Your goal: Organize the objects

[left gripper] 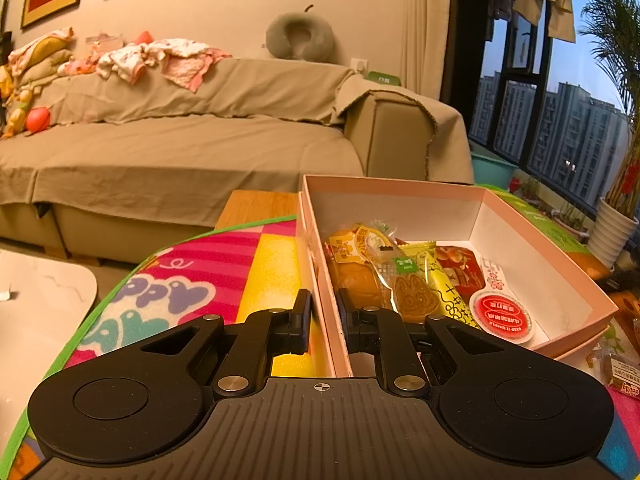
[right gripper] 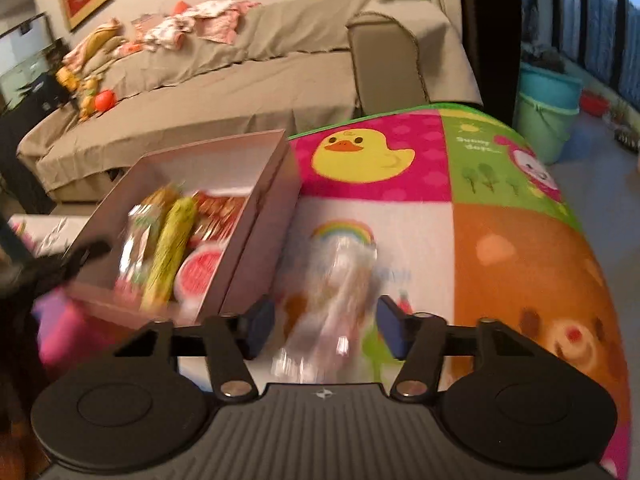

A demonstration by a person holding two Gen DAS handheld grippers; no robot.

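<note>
On the colourful play mat [right gripper: 500, 240] with its fuzzy cartoon patches sits a shallow pink cardboard box [left gripper: 552, 256], rectangular, matte white inside, packed along one side with crinkly snack packets [left gripper: 384, 276] and a round red-lidded cup [left gripper: 502, 316]. The left gripper [left gripper: 325, 320] has its black jaws pinched down on the box's thin near wall, one finger outside, one inside, so it's holding the box by the rim.

Over on the right wrist view, the right gripper [right gripper: 325, 326] has its jaws spread apart, blue-ish pads facing each other, with a clear plastic snack packet [right gripper: 336, 304] lying on the mat between them. It's shiny, wrinkly and badly blurred, so I can't read what's in it, and the pads don't look like they're pressing on it. That packet lies just beside the box's outer wall, not in it.

Behind it all is a sofa [left gripper: 180, 140] under a loose beige cloth cover.
</note>
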